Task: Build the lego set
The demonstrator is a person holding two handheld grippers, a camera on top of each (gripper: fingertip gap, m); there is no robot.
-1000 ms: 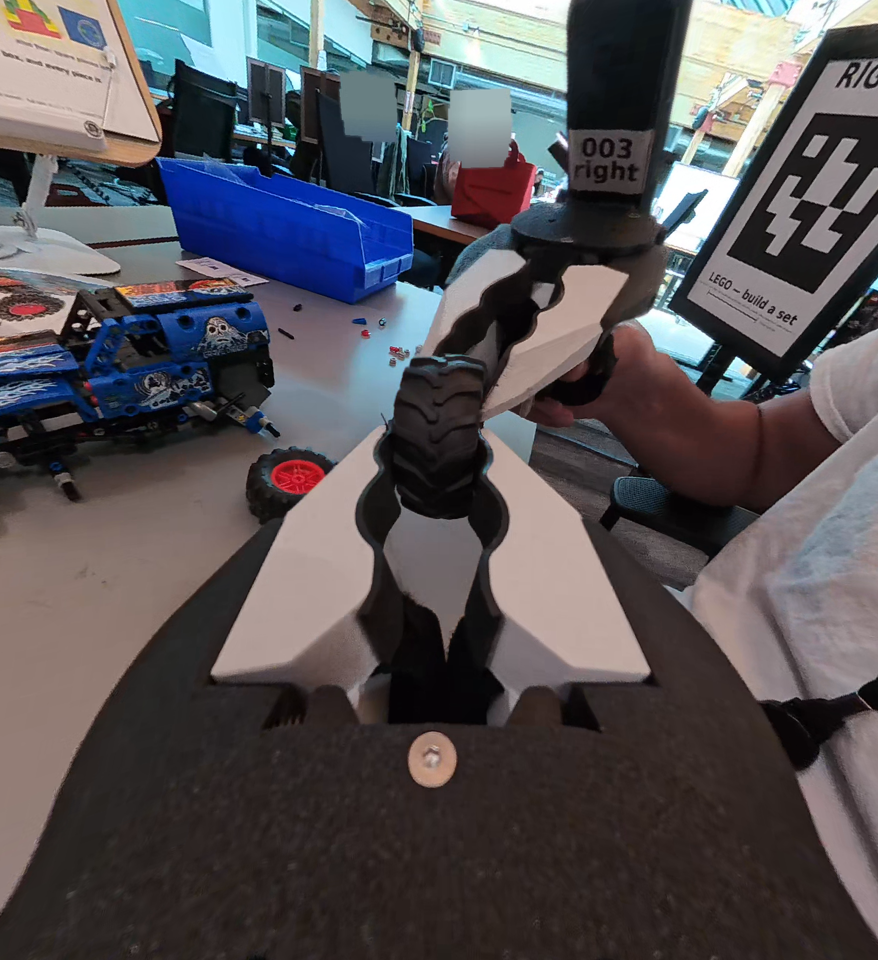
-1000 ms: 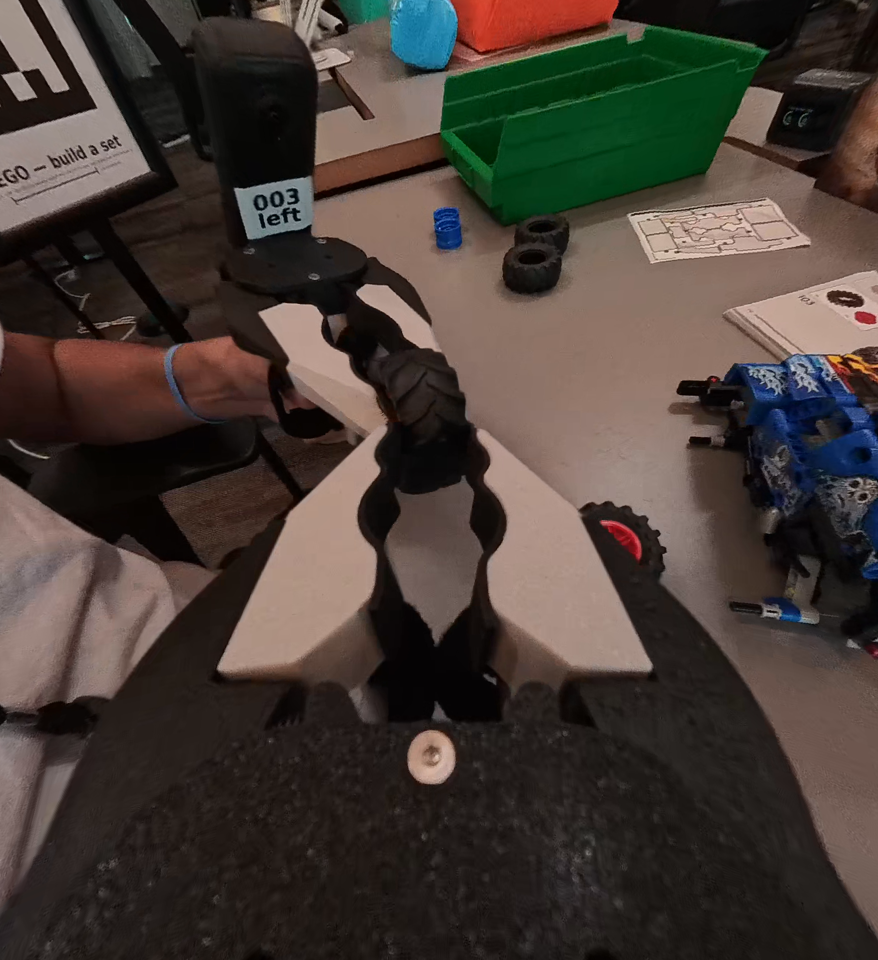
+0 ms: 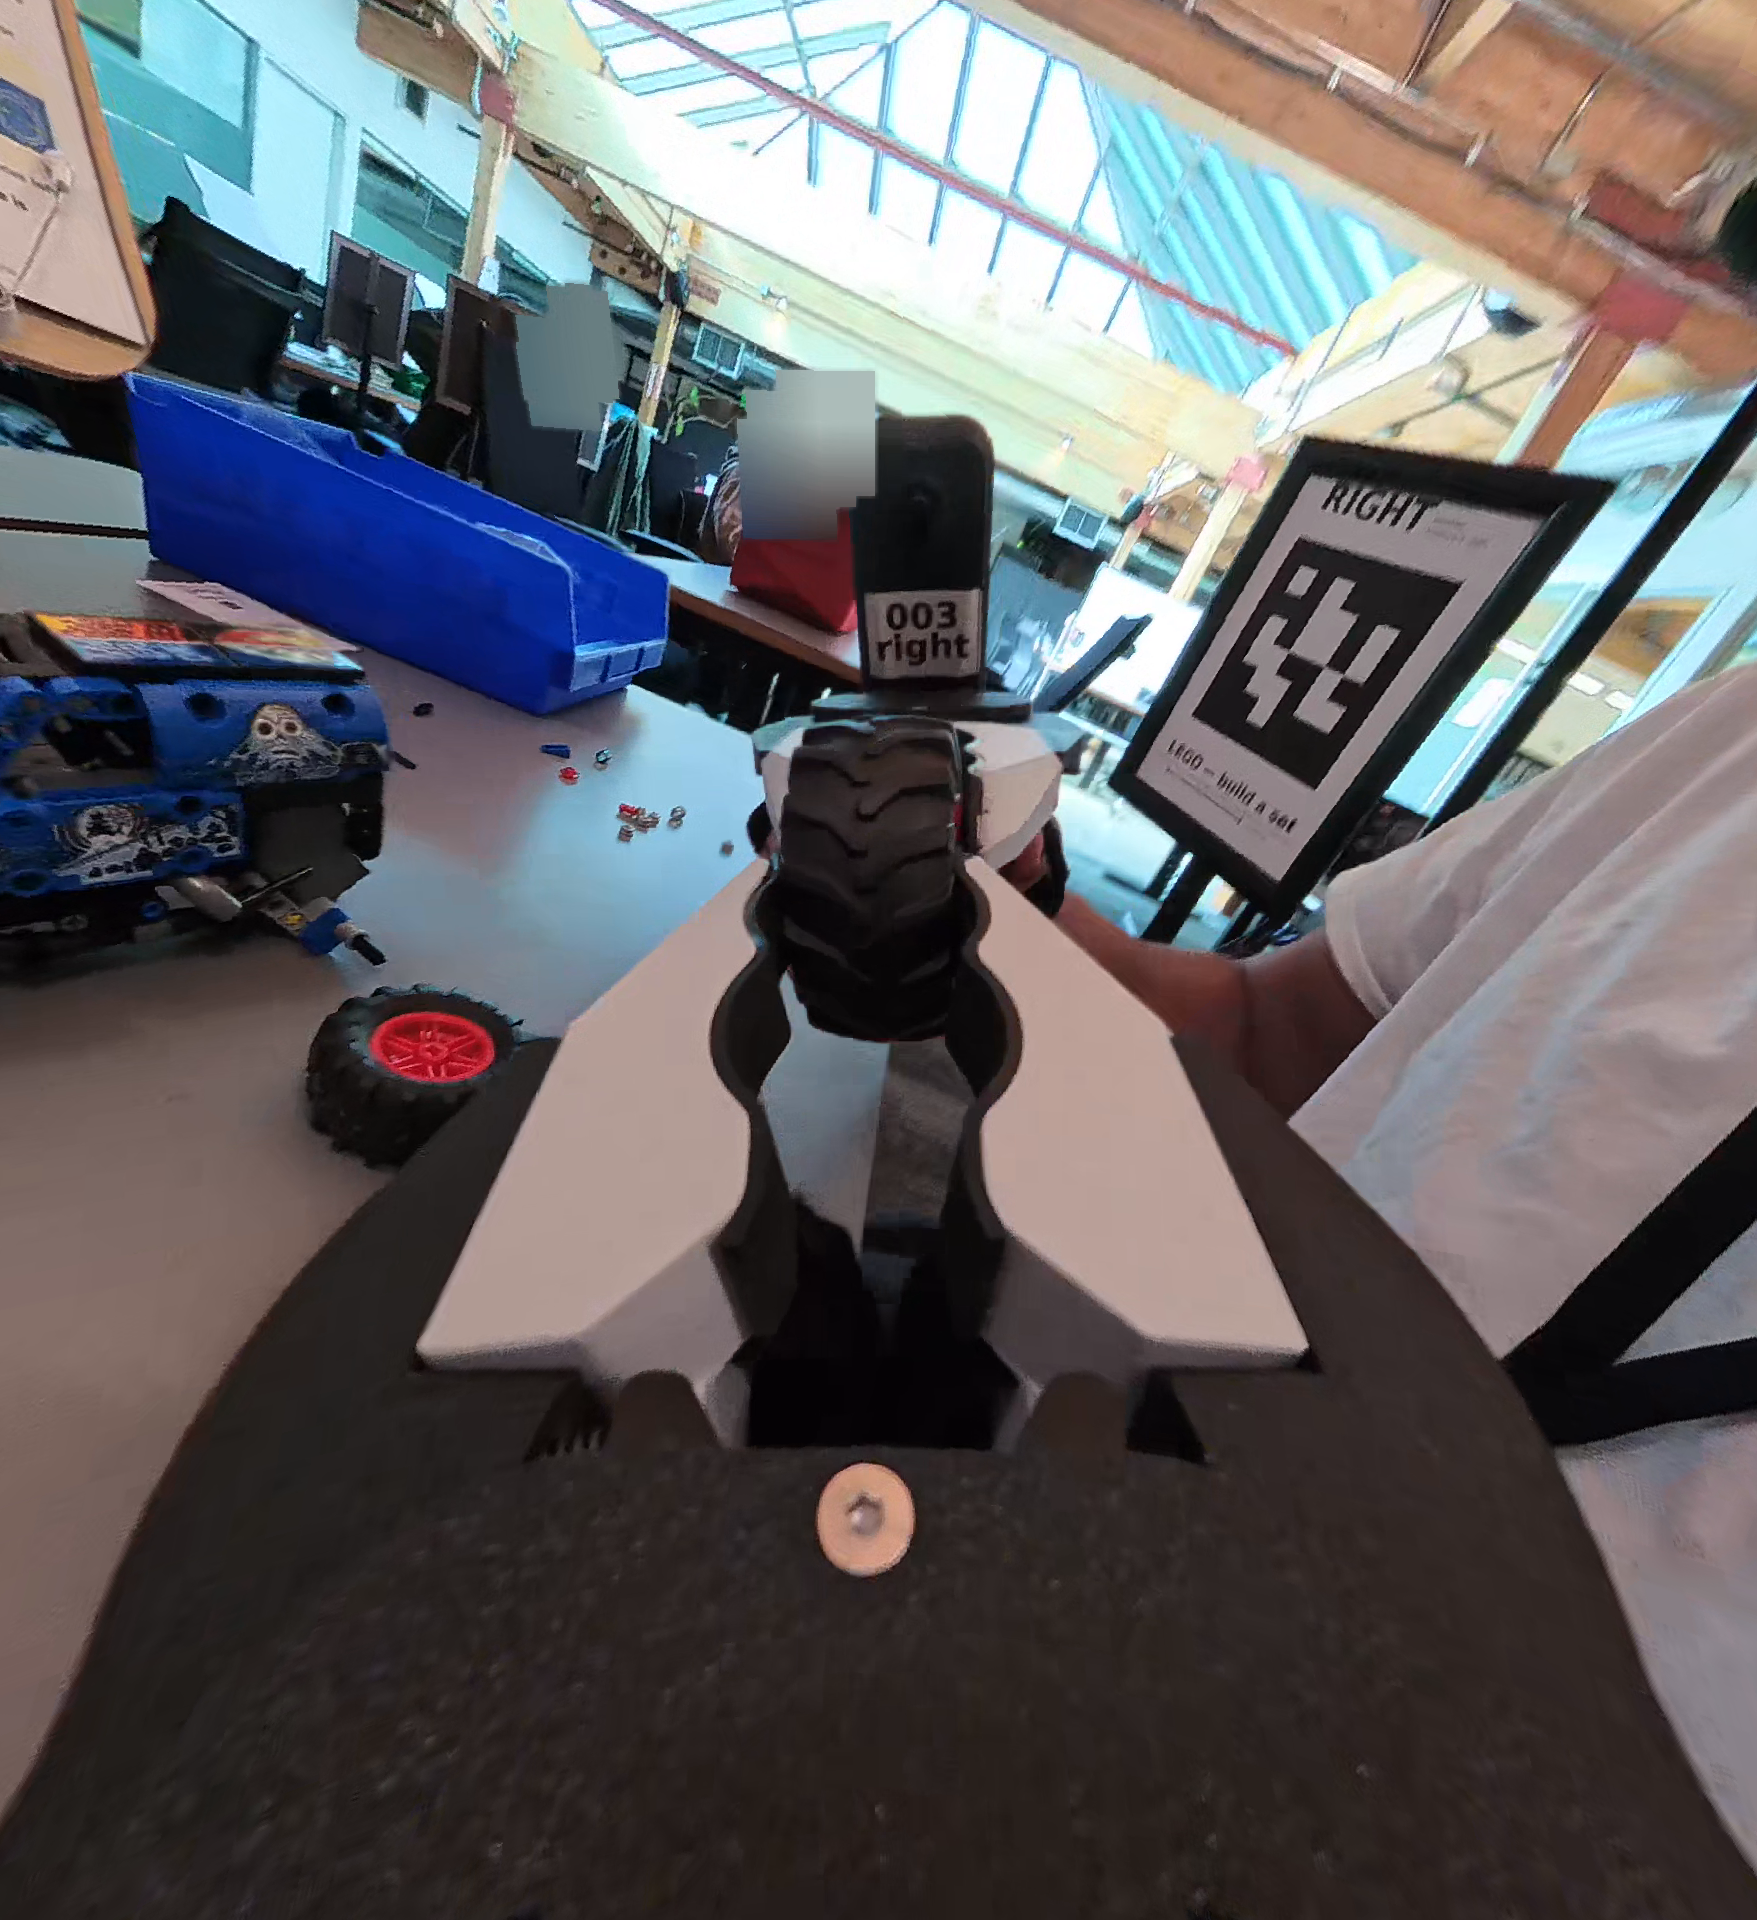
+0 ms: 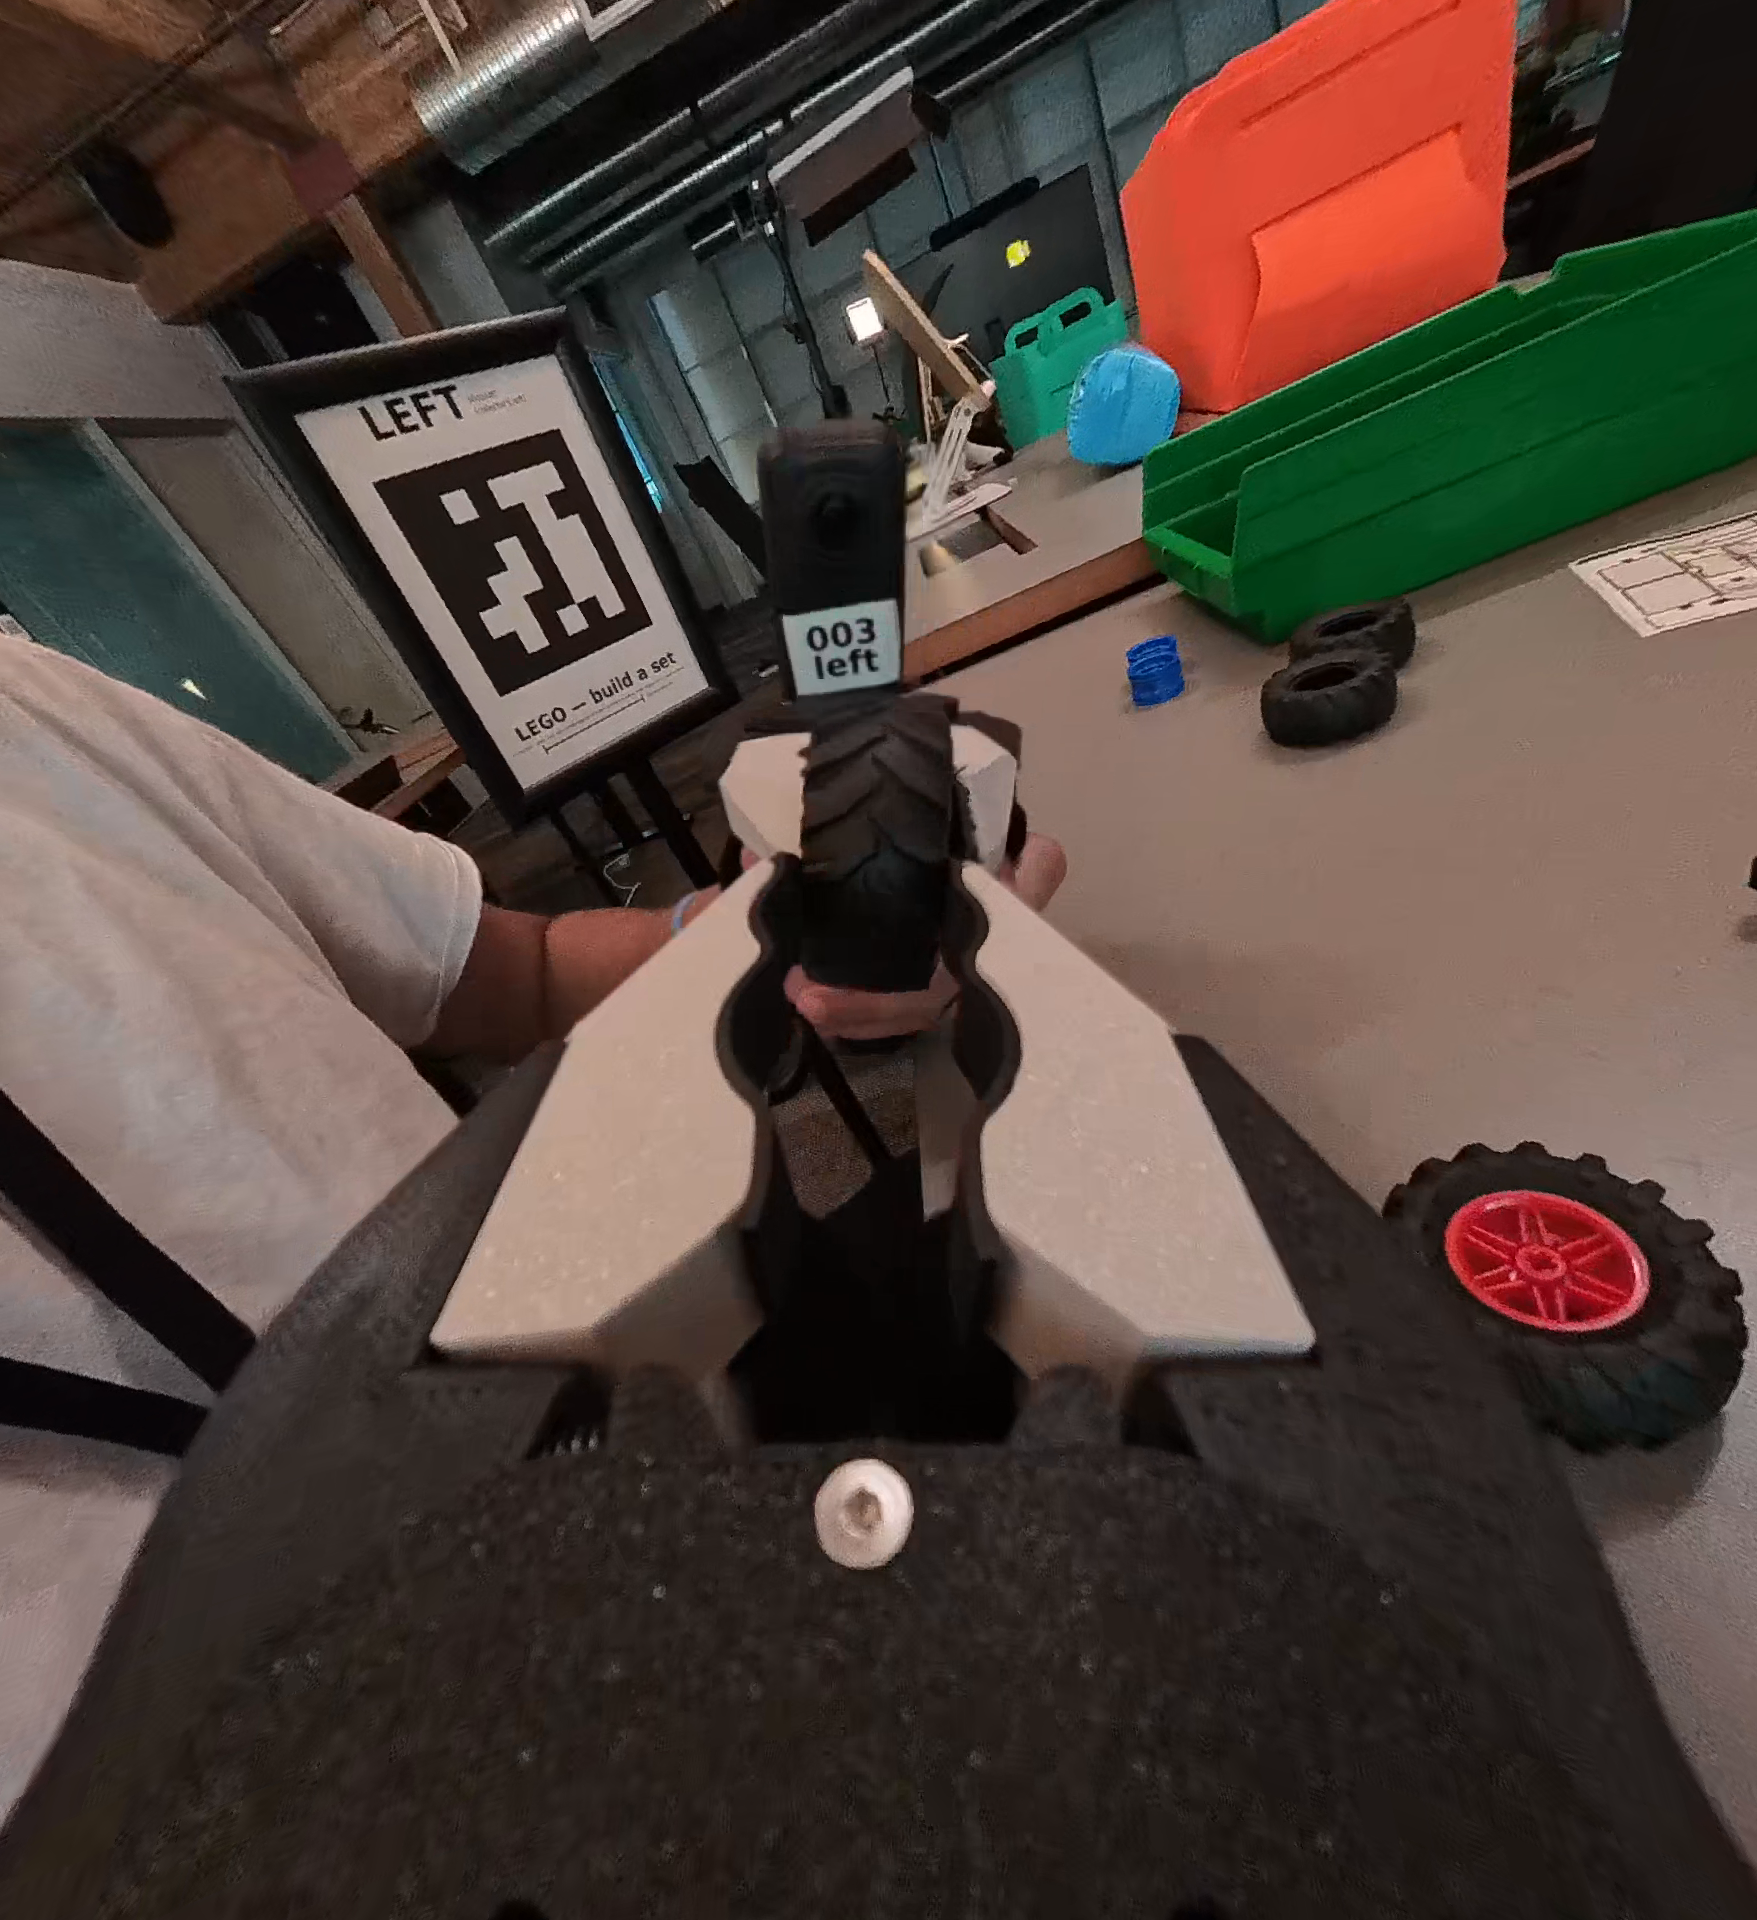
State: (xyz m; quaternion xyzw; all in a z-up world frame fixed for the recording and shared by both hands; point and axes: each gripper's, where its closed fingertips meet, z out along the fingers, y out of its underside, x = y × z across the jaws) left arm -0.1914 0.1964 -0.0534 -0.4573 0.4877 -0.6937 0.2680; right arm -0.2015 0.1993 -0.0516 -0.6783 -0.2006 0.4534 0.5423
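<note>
- While I hold both grippers up off the table (image 3: 126, 1195), a finished wheel (image 3: 412, 1055) with a red hub lies flat below, near the blue truck (image 3: 136, 800).
- Loose small parts (image 3: 645, 816) are scattered between truck and blue bin (image 3: 386, 551).
- Nothing sits between my two tools except the tyre (image 3: 869, 883) they share; it blocks most of the opposite gripper in each view.
- Only my right camera gives me the green bin (image 4: 1476, 457), two bare tyres (image 4: 1336, 675) in front of it, a blue ring part (image 4: 1151, 673) and a printed sheet (image 4: 1726, 561).
- Only my left camera gives me the truck's body and the blue bin.
- Left gripper (image 3: 869, 935): fingers partly closed, pinching the tyre across its tread at the tips.
- Right gripper (image 4: 869, 925): fingers narrowed on the same tyre from the other side.
- So the tyre hangs in the air, clamped between both, edge-on to each camera.
</note>
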